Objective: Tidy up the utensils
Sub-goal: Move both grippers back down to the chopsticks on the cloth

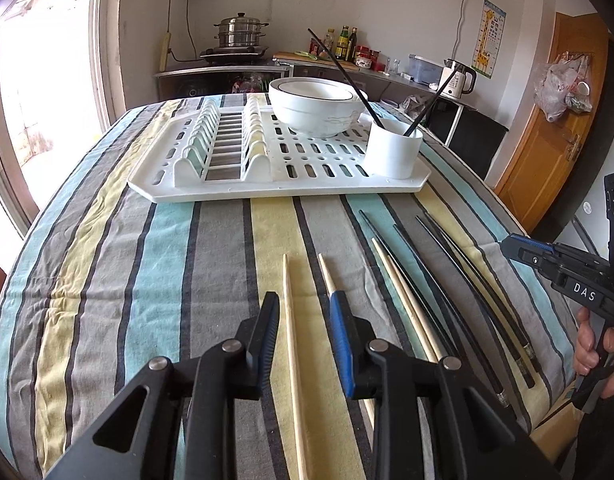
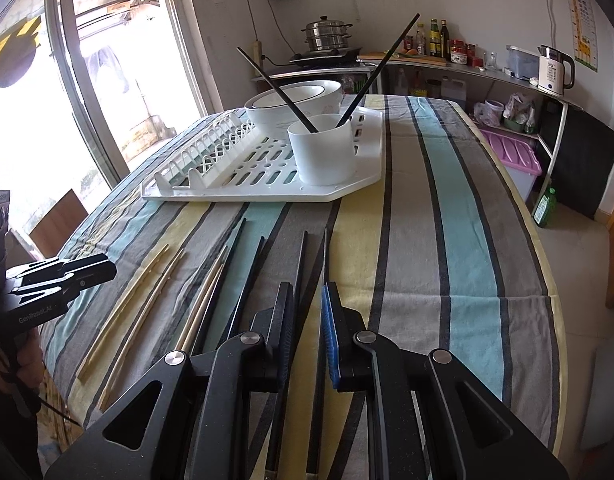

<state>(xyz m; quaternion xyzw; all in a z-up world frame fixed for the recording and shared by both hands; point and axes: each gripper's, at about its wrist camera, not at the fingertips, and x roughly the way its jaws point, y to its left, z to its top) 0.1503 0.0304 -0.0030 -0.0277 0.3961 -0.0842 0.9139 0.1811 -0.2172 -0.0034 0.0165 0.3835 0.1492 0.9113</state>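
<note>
Left wrist view, striped tablecloth [image 1: 155,264], kitchen counter [image 1: 347,66] behind, bright doorway [image 1: 39,80]

The near ends of the pale wooden chopsticks [image 1: 293,360] run under the left hand-held gripper [image 1: 303,344] and off the bottom edge, so their full length can't be seen. In the right wrist view, a black chopstick [image 2: 321,360] between the right hand-held gripper [image 2: 307,332] fingers is likewise cut off below. The cup [image 2: 325,152] wall hides the lower ends of the two black chopsticks [image 2: 291,98] standing in it. Labels on the bottles [image 1: 343,42] on the far shelf are too small to read.
</note>
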